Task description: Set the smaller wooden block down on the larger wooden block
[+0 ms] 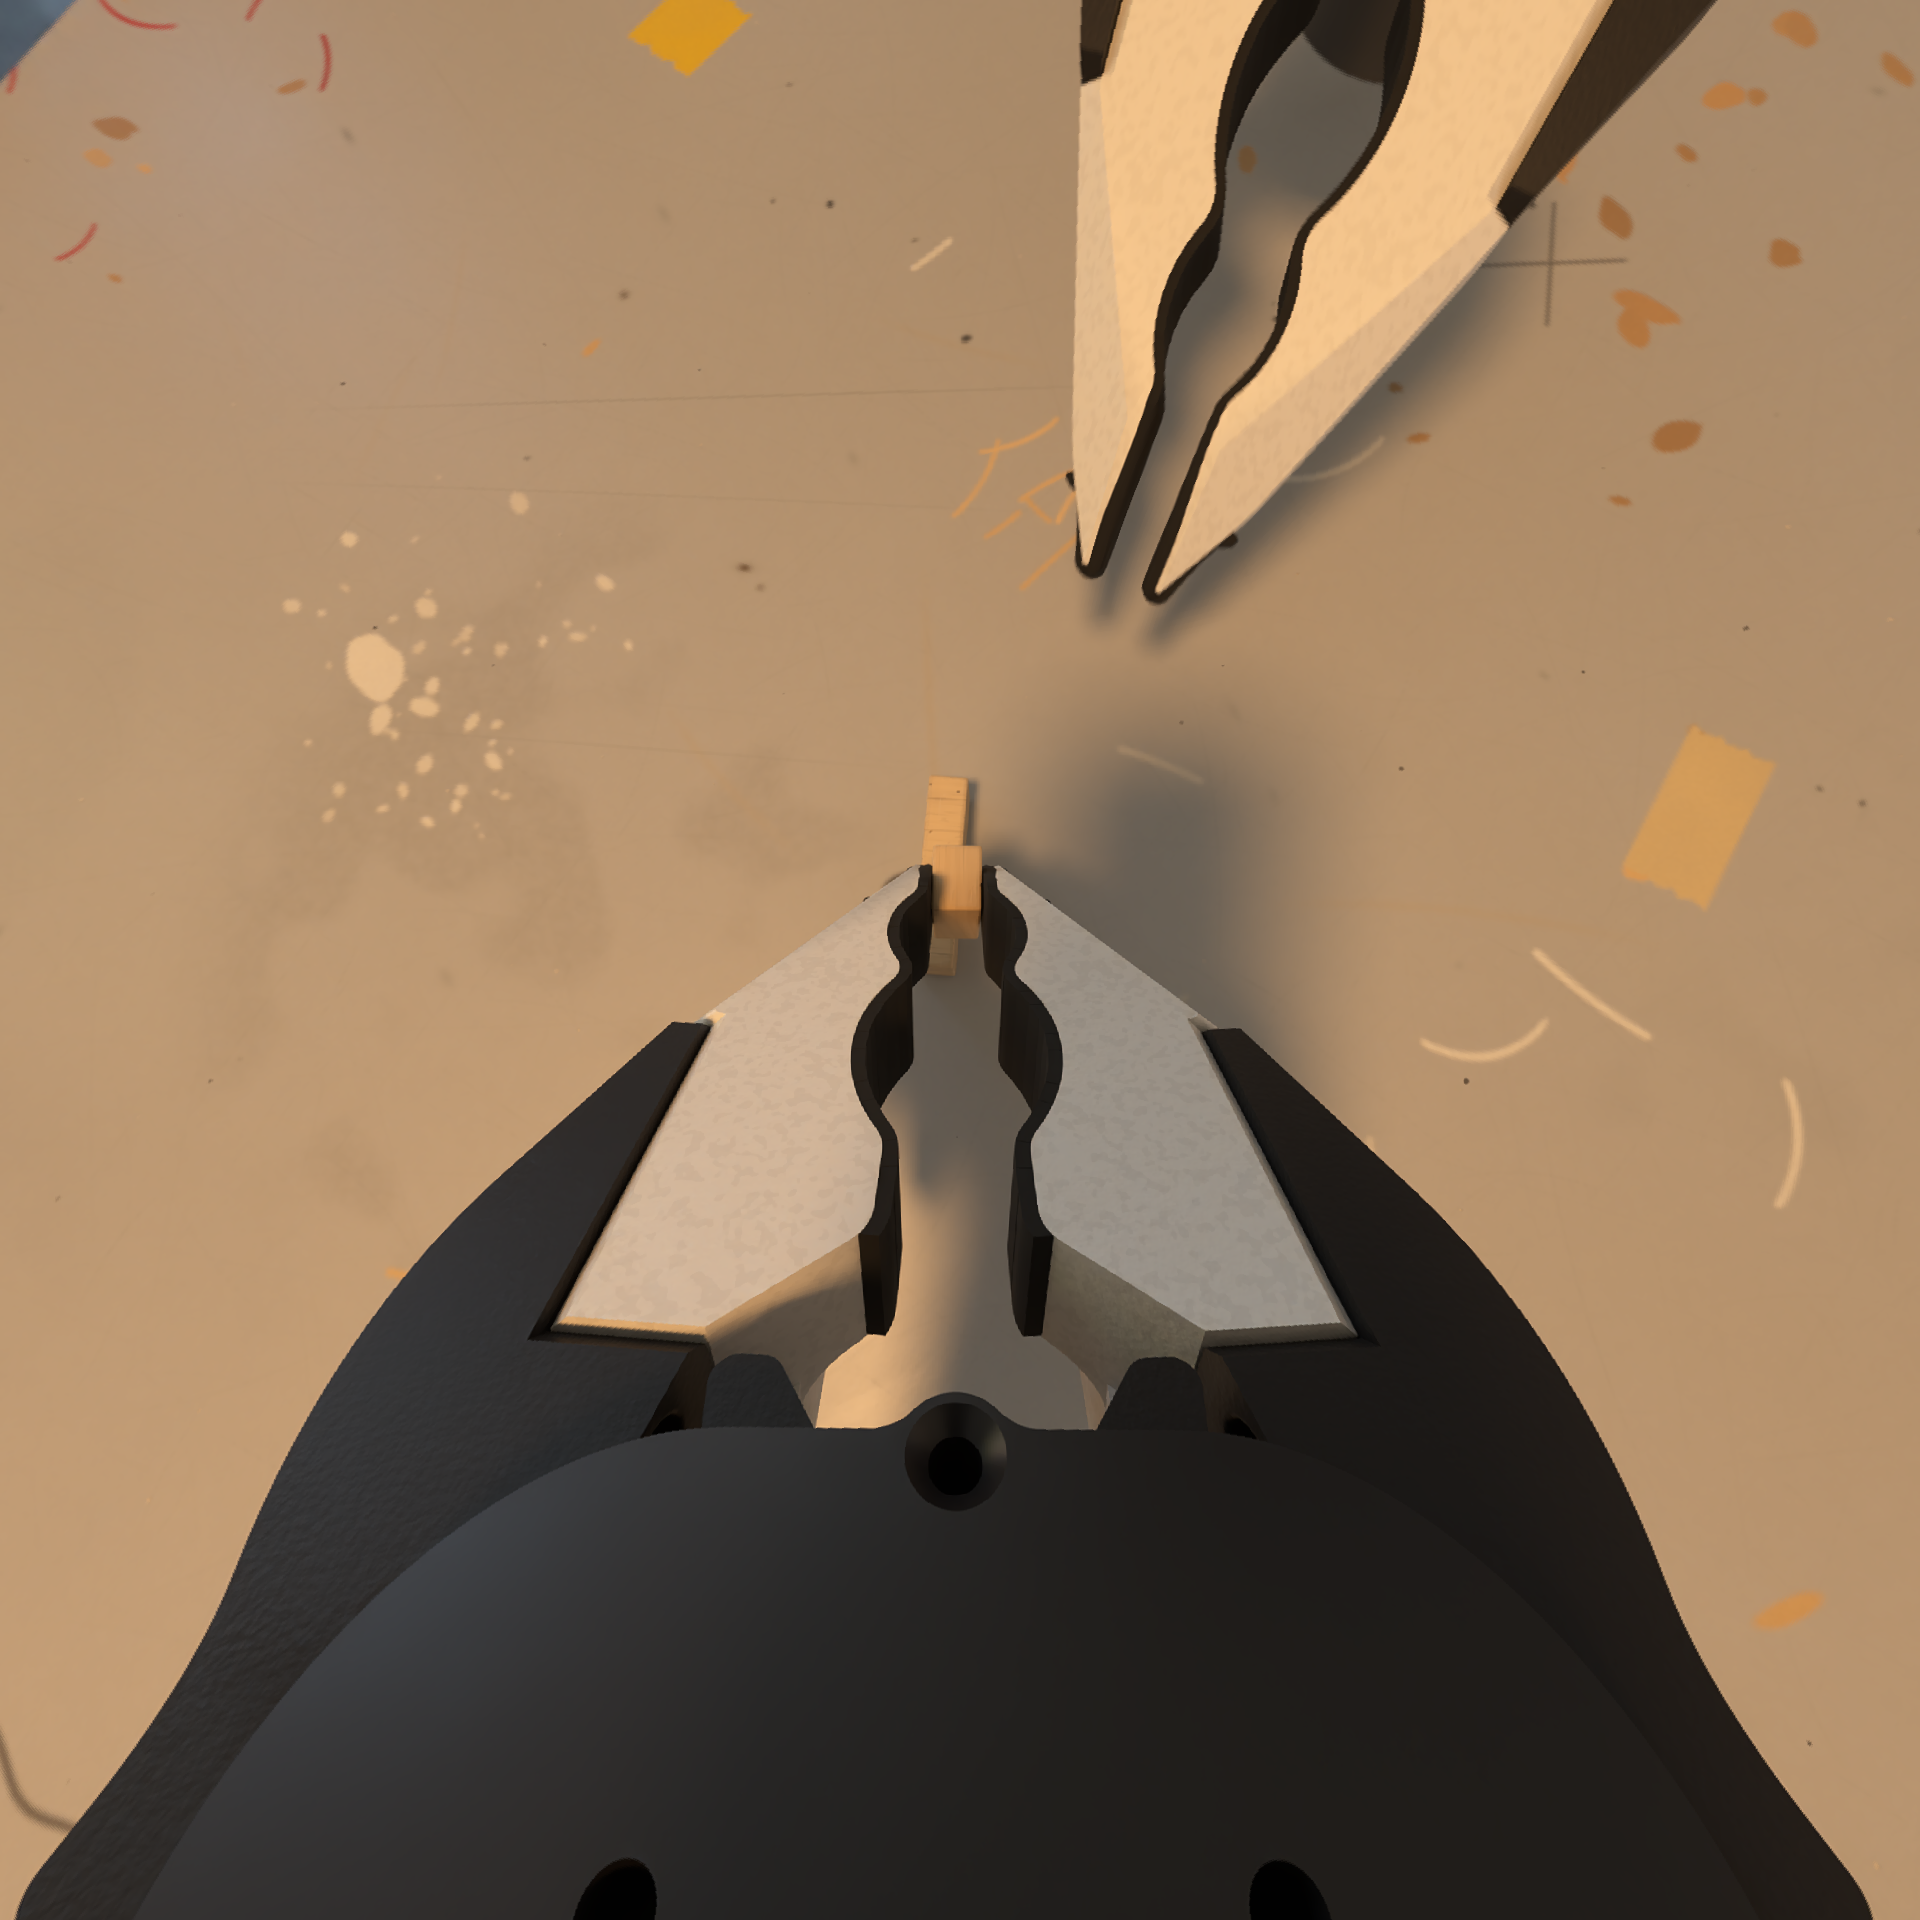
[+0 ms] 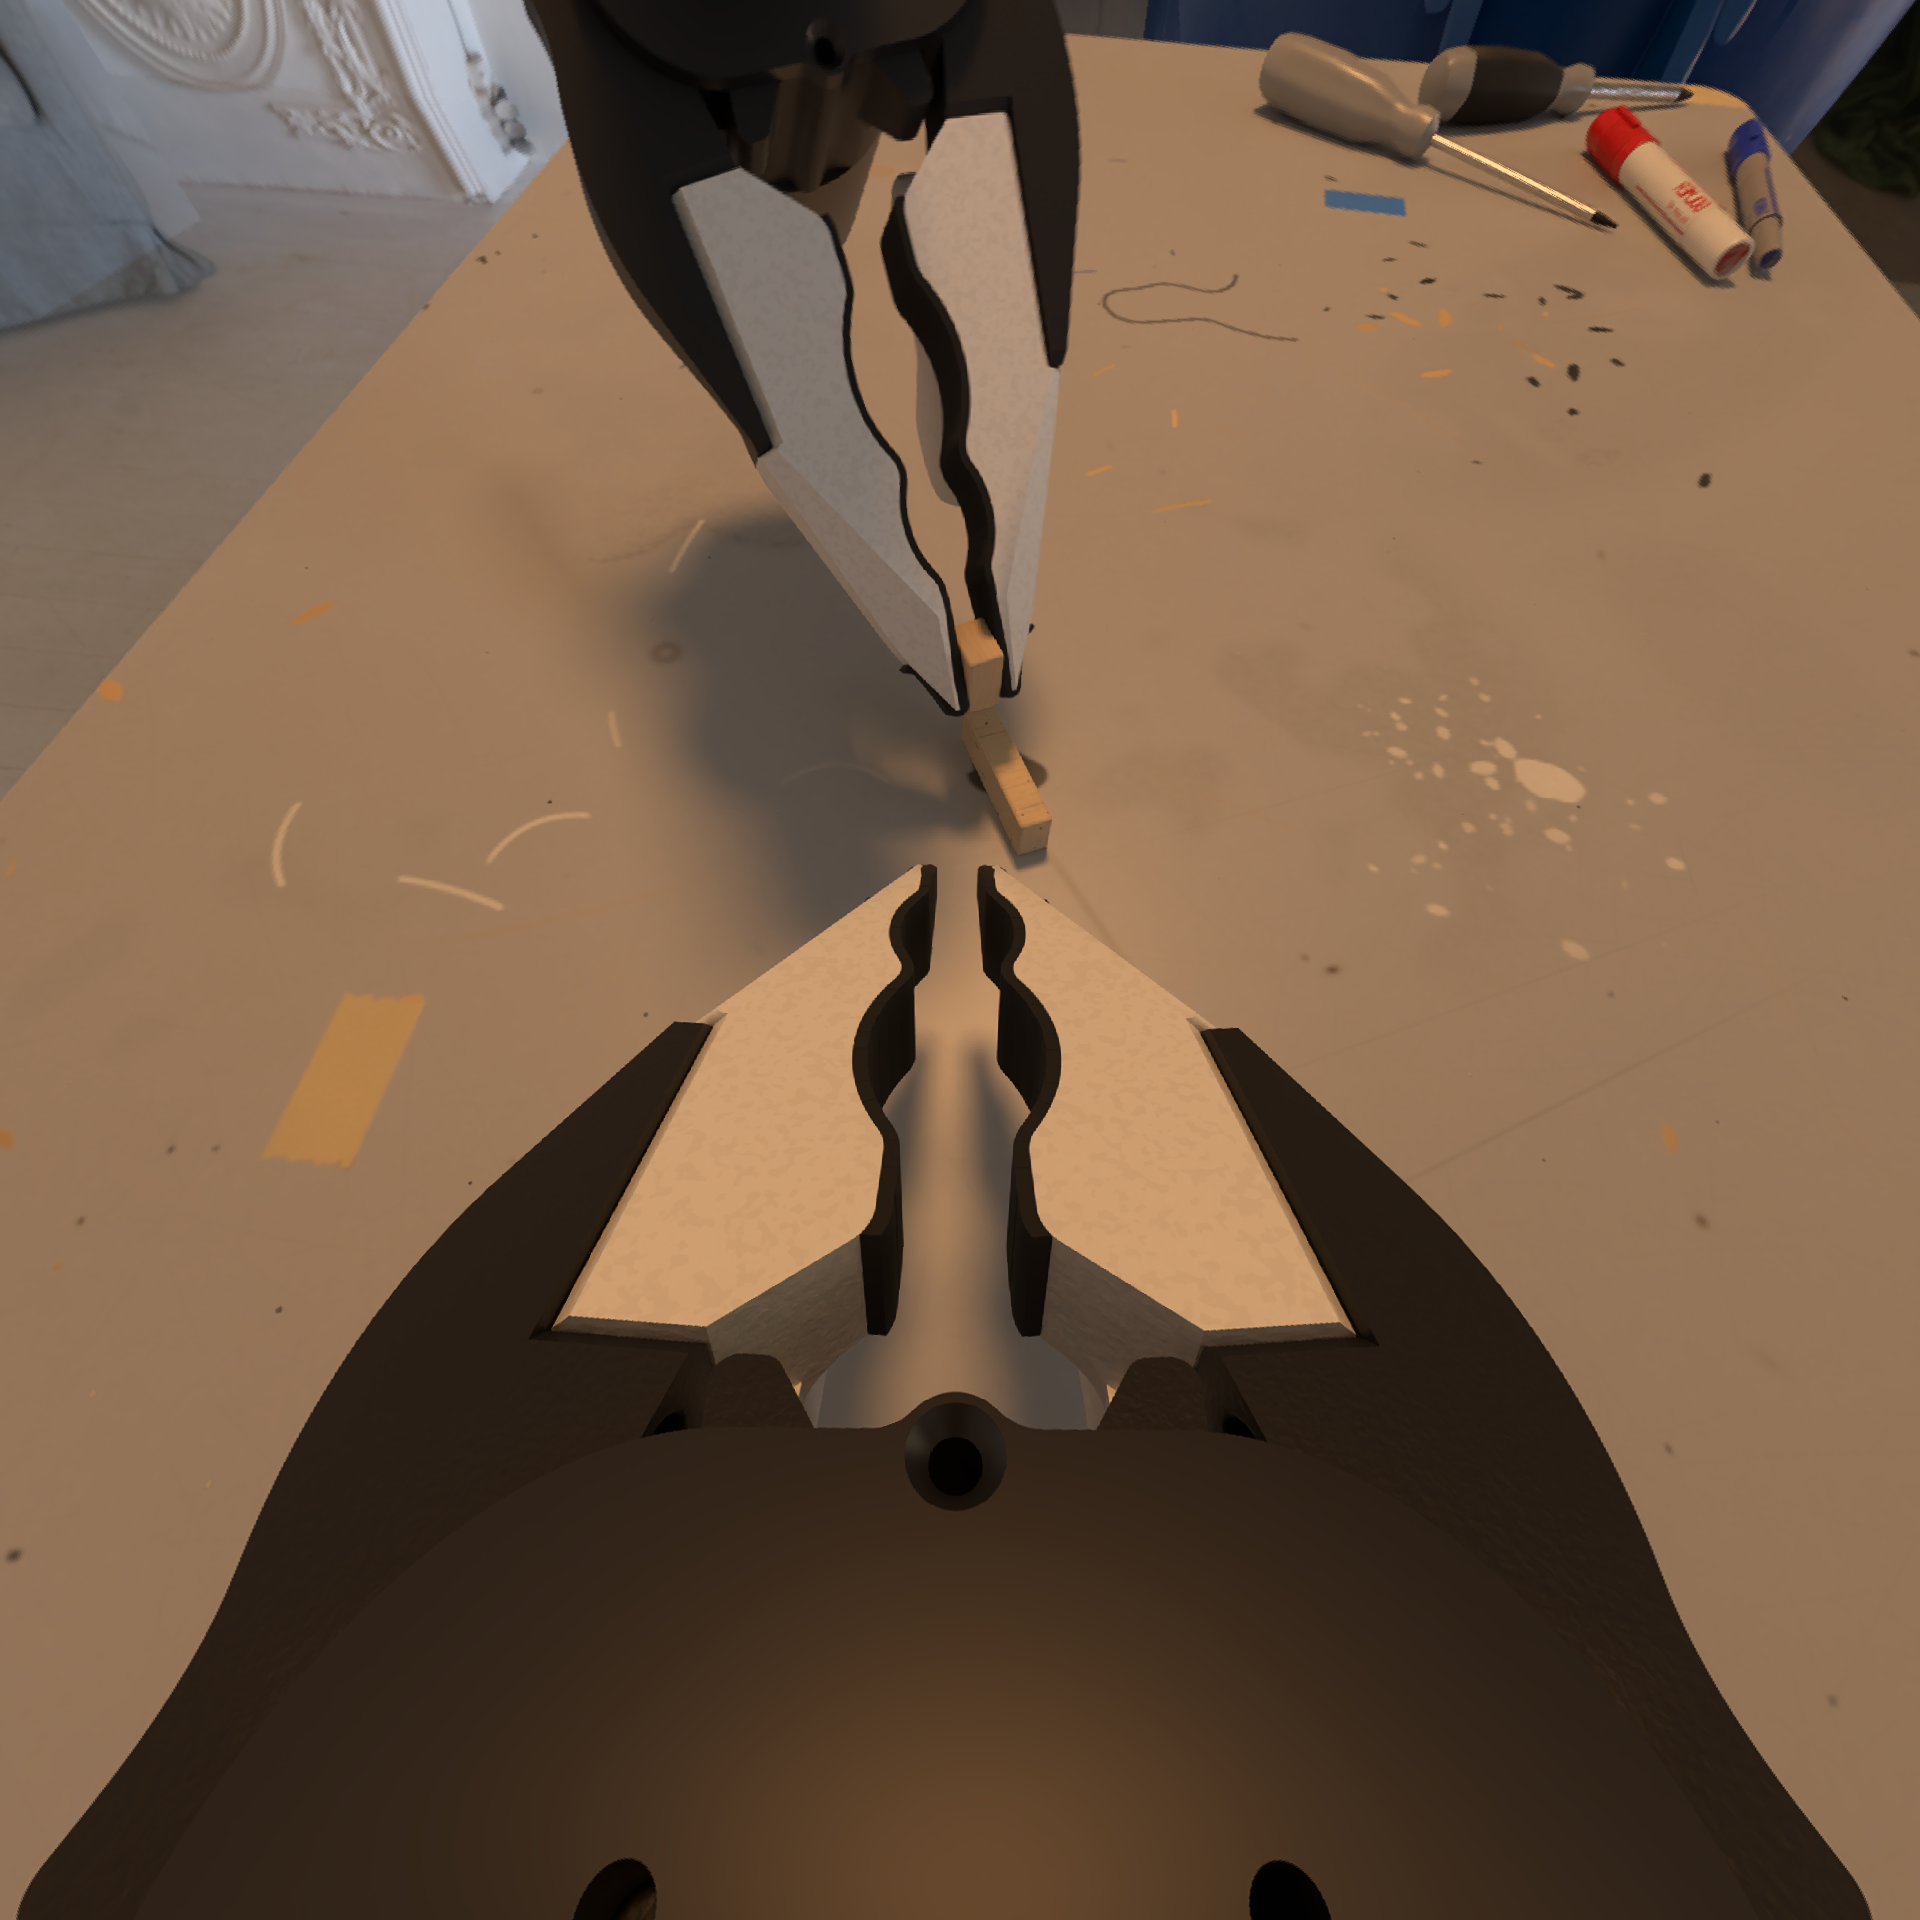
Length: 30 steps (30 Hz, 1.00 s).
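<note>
My left gripper (image 1: 956, 883) is shut on the smaller wooden block (image 1: 958, 896), a pale cube held at the fingertips. The larger wooden block (image 1: 945, 808), a long pale bar, lies flat on the tan table right under it. In the right wrist view the left gripper (image 2: 977, 691) comes down from above with the cube (image 2: 980, 660) over the far end of the bar (image 2: 1013, 795); I cannot tell whether they touch. My right gripper (image 2: 956, 883) is empty with a narrow gap between its jaws, just short of the bar's near end. It also shows in the left wrist view (image 1: 1120, 582).
Two screwdrivers (image 2: 1351, 94), a red-capped marker (image 2: 1668, 192) and a blue marker (image 2: 1756, 187) lie at the table's far right corner. Flat tape strips (image 2: 343, 1081) and paint spots mark the tabletop. The table's left edge (image 2: 312, 416) drops to the floor.
</note>
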Available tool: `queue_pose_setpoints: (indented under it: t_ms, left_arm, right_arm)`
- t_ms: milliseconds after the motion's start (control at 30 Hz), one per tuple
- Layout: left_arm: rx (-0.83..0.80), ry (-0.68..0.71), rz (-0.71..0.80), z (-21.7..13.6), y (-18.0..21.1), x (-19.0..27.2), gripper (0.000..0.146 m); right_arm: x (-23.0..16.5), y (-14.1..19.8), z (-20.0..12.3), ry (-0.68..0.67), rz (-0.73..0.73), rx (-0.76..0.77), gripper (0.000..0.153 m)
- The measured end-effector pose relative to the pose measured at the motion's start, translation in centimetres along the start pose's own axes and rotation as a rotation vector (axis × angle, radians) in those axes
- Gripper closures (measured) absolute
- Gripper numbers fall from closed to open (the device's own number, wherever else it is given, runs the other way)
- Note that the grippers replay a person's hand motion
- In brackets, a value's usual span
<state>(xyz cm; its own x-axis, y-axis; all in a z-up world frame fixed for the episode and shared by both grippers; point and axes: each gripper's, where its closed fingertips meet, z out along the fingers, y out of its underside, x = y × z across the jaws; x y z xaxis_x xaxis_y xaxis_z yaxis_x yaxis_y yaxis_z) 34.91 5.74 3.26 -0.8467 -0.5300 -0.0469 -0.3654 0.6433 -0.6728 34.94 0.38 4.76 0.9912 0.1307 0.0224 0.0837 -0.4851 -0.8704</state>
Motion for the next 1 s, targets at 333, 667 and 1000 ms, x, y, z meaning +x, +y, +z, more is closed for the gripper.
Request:
queue_pose_setpoints:
  t_ms: [333, 667, 1000]
  left_arm:
    - [0.009, 0.104, 0.051, 0.2, -0.3, 0.1, 0.138]
    - [0.033, 0.126, 0.080, 0.8, 0.1, -0.3, 0.138]
    - [0.021, 0.119, 0.125, 1.3, 0.6, -0.4, 0.138]
  right_arm:
    - [-0.3, 0.1, 1.8, 0.020, -0.064, -0.062, 0.141]
    - [-0.1, 0.7, 2.5, 0.049, -0.107, -0.134, 0.142]
    - [-0.1, 0.7, 2.5, 0.093, -0.218, -0.179, 0.143]
